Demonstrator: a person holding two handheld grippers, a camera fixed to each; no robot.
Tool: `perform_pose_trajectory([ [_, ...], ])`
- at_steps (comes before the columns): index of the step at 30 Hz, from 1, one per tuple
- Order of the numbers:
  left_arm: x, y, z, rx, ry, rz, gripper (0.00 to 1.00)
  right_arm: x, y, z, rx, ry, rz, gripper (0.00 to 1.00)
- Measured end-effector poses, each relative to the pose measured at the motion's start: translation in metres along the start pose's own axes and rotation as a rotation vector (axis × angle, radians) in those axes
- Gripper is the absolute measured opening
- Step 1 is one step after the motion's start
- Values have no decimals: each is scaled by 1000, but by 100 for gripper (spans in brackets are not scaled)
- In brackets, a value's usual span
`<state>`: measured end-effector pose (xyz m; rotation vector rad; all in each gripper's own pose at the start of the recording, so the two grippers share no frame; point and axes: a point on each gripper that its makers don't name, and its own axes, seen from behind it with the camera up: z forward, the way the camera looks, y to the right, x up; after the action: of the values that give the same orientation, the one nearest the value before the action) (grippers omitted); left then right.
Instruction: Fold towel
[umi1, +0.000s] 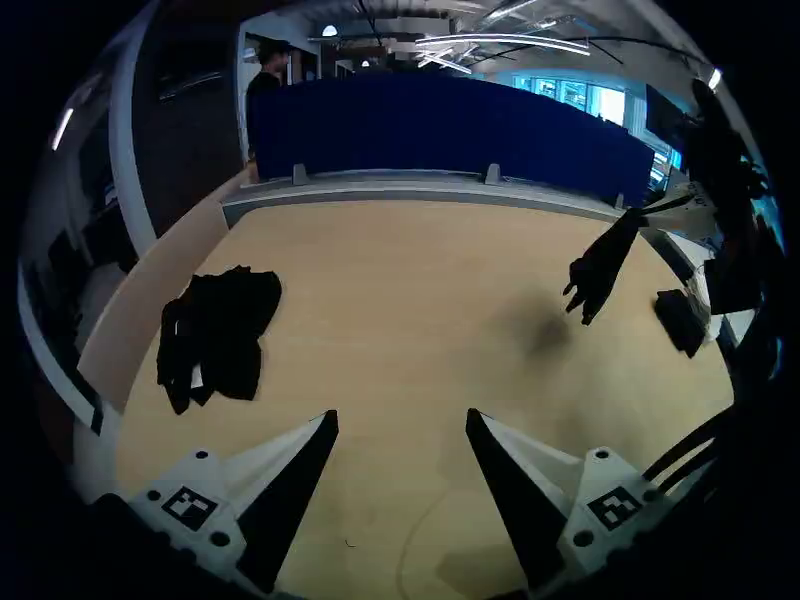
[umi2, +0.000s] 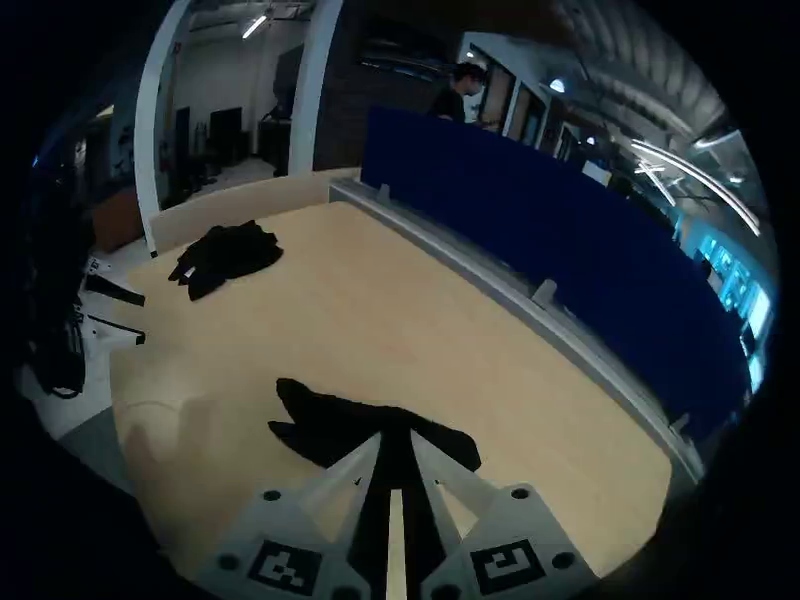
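A light wooden table (umi1: 400, 270) (umi2: 420, 310) is carrying everything. A crumpled black cloth heap (umi1: 215, 335) (umi2: 225, 255) is lying on it at the left of the left gripper view and the upper left of the right gripper view. A small dark flat item (umi1: 683, 320) is resting near the table's right edge in the left gripper view. A blue partition (umi1: 440, 125) (umi2: 560, 240) is standing along the far edge.

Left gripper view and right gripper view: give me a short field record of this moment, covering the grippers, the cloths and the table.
left gripper: open, holding nothing, over bare tabletop
right gripper: shut on black towel
towel state: bunched, hanging above the table, shadow beneath it
black cloth pile: crumpled, lying near the table's left edge, apart from both grippers
table: light wood, blue divider along the far edge
fold: not yet done
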<state>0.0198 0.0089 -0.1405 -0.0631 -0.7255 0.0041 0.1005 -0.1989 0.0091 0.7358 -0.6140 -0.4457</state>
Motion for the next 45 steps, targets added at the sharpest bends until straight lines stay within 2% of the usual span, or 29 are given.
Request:
perform_pose_trajectory([
  [9, 7, 3, 6, -5, -1, 17, 95, -17, 45, -23, -46, -13, 26, 5],
  [27, 13, 1, 16, 8, -20, 30, 95, -72, 144, -66, -124, -61, 79, 5],
  [45, 21, 12, 21, 20, -33, 47, 95, -137, 245, -108, -229, -144, 113, 5],
])
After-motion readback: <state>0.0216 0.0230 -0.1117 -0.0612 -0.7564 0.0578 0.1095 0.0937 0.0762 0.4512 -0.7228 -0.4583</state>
